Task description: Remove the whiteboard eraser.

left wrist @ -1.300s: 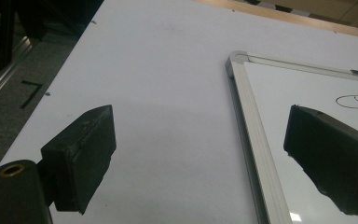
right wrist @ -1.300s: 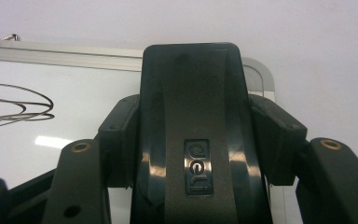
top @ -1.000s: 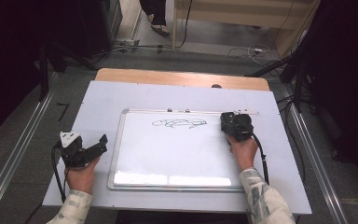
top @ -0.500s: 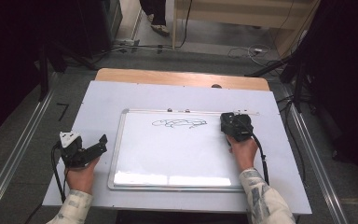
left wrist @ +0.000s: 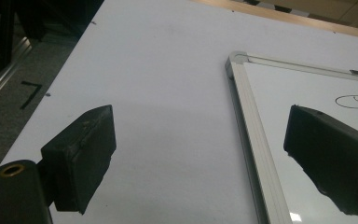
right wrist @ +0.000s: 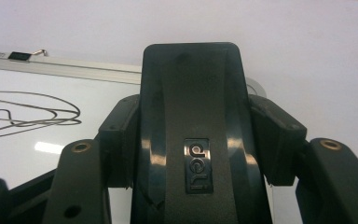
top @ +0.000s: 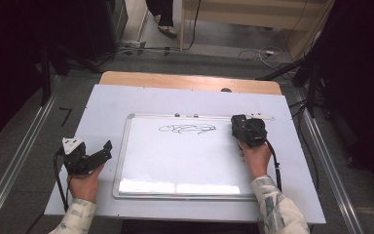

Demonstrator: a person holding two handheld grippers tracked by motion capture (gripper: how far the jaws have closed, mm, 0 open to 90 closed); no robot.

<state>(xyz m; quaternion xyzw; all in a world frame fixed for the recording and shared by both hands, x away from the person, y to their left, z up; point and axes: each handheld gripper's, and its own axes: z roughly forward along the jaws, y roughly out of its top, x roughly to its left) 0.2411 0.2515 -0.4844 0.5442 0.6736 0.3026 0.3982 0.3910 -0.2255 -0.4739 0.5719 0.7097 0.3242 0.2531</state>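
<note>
Whiteboard eraser held at the whiteboard's far right corner.
The right tool [top: 240,127] grasps a black eraser [right wrist: 193,135] over the whiteboard [top: 185,161], right of the scribble [top: 187,128]; the left tool [top: 97,155], released, rests on the surface [top: 107,105] left of the whiteboard.

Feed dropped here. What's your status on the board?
Right gripper shut on eraser. Left gripper open, idle. Scribble on whiteboard, path unobstructed.
</note>
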